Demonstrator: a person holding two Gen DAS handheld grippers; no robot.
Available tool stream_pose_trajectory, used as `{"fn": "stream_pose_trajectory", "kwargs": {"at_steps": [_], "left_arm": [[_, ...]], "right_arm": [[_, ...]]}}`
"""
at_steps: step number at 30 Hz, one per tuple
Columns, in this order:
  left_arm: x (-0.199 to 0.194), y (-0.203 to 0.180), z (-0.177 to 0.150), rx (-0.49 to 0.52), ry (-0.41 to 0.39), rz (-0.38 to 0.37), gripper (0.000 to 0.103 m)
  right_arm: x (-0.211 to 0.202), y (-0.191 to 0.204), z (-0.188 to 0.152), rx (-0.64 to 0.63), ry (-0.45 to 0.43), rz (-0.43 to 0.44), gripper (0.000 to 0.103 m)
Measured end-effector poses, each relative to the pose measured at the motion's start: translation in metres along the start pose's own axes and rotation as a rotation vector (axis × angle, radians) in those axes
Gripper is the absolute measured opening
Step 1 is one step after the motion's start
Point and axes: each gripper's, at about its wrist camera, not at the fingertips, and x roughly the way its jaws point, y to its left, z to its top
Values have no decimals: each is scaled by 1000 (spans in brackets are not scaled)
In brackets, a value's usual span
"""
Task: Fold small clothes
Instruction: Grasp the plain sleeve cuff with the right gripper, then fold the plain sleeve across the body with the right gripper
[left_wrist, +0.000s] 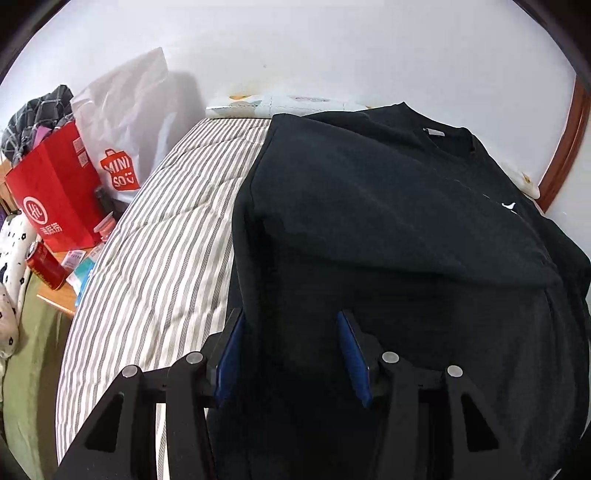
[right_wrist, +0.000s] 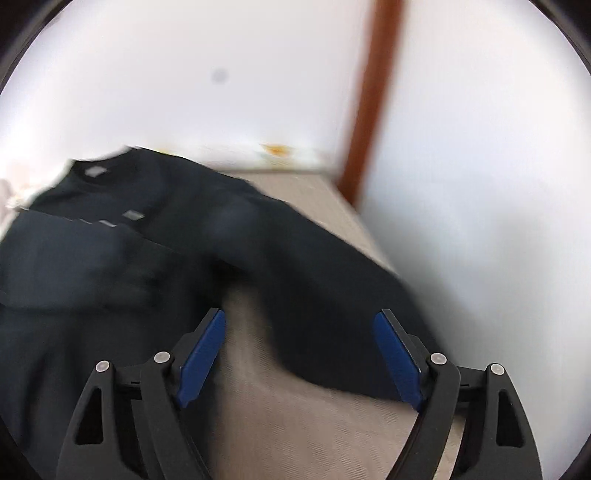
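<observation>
A black T-shirt (left_wrist: 369, 203) lies on the striped bed (left_wrist: 166, 240), collar and grey neck label (left_wrist: 434, 132) at the far end, its left side folded inward. My left gripper (left_wrist: 291, 325) hovers low over the near left part of the shirt. Its jaws stand partly apart with dark cloth between the blue pads, and no pinch shows. The right wrist view is blurred. There the T-shirt (right_wrist: 110, 258) fills the left, and its sleeve (right_wrist: 314, 277) runs out over the bed (right_wrist: 277, 424). My right gripper (right_wrist: 299, 325) is open wide astride the sleeve's end.
Left of the bed stand a red paper bag (left_wrist: 55, 195), a white shopping bag (left_wrist: 125, 129) and a red can (left_wrist: 44, 266) on a low wooden table. A white wall backs the bed. A brown wooden frame (left_wrist: 565, 140) rises at the right, the same frame (right_wrist: 373, 92) past the bed's corner.
</observation>
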Motion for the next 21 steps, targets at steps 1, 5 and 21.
{"fn": "stream_pose_trajectory", "kwargs": {"at_steps": [1, 5, 21], "left_arm": [[-2, 1, -3, -4, -3, 0, 49], [-9, 8, -14, -41, -5, -13, 51], [-20, 26, -44, -86, 19, 41, 51]], "right_arm": [[5, -17, -10, 10, 37, -6, 83], [26, -57, -38, 80, 138, 21, 83], [18, -69, -22, 112, -3, -57, 7]]}}
